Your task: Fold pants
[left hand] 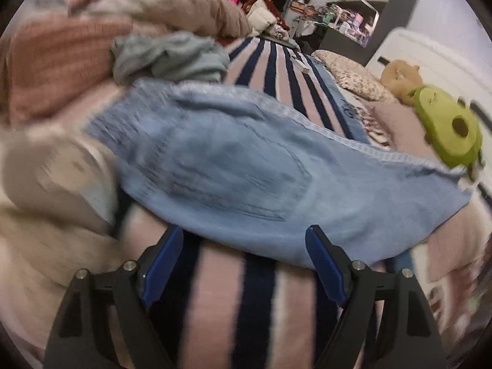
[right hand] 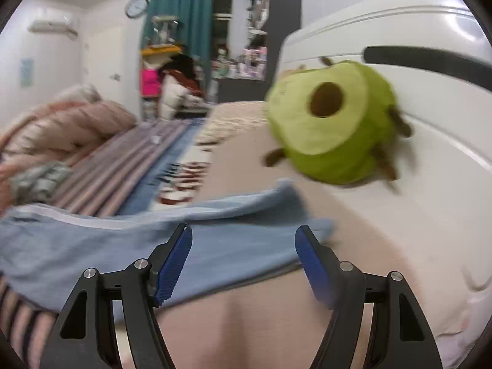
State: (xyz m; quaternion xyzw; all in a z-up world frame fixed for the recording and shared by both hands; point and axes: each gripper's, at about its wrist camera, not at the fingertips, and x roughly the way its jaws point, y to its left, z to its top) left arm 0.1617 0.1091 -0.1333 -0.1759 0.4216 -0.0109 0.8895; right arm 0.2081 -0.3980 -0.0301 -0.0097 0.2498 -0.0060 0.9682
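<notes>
In the left wrist view the left gripper (left hand: 244,236) hangs spread and empty at the near edge of the pants (left hand: 246,166) lying on the striped blanket (left hand: 215,292), so a bite could snag blanket too, while in the right wrist view the right gripper (right hand: 244,236), also spread, could catch just 1 layer near the avocado plush (right hand: 332,123).

Bed with pink-and-navy striped blanket (left hand: 261,61) as top cover. Light blue denim pants (left hand: 246,178) lie spread flat across the stripes, back pocket up. Crumpled grey-green garment (left hand: 166,57) sits just beyond the pants. Bulky pink knitted bedding (left hand: 61,58) heaped along one side. Green avocado-shaped plush toy (right hand: 332,123) rests near the white headboard (right hand: 430,98), beside a floral-patterned pillow (left hand: 353,73) and a tan plush toy (left hand: 399,75).
</notes>
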